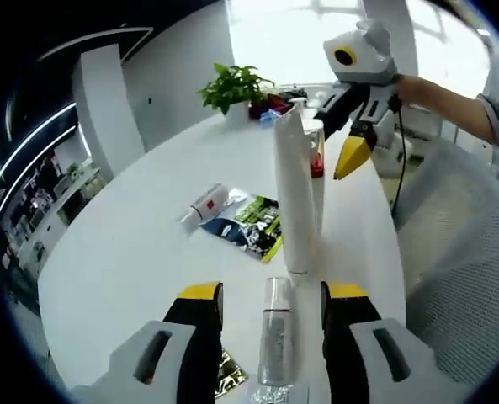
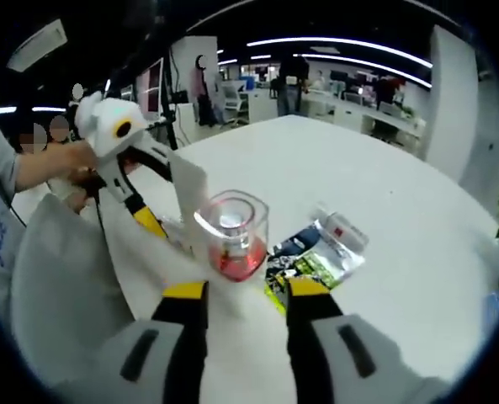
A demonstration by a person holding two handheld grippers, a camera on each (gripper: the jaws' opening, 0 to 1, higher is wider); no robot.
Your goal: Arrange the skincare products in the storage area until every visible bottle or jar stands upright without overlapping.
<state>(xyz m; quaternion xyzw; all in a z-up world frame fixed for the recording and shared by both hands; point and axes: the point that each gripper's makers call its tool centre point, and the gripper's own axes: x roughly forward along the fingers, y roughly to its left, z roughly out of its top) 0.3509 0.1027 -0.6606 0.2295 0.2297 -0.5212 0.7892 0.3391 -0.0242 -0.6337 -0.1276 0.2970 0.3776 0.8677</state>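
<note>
At frame centre the tall white plastic tube (image 1: 295,189) stands upright, light and tippy, best gripped low; the left gripper (image 1: 270,295) is spread around a small clear silver-capped bottle (image 1: 276,337), and the right gripper (image 2: 237,290) is released.

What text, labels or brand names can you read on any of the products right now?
None can be read.
White tube lying on the table: a red label patch, too blurred.
Dark green-and-white sachet: printing too small.
Small clear bottle between the left gripper's jaws: faint marks, illegible.
Tall white tube: no print visible.
Red-based jar: no label visible.
</note>
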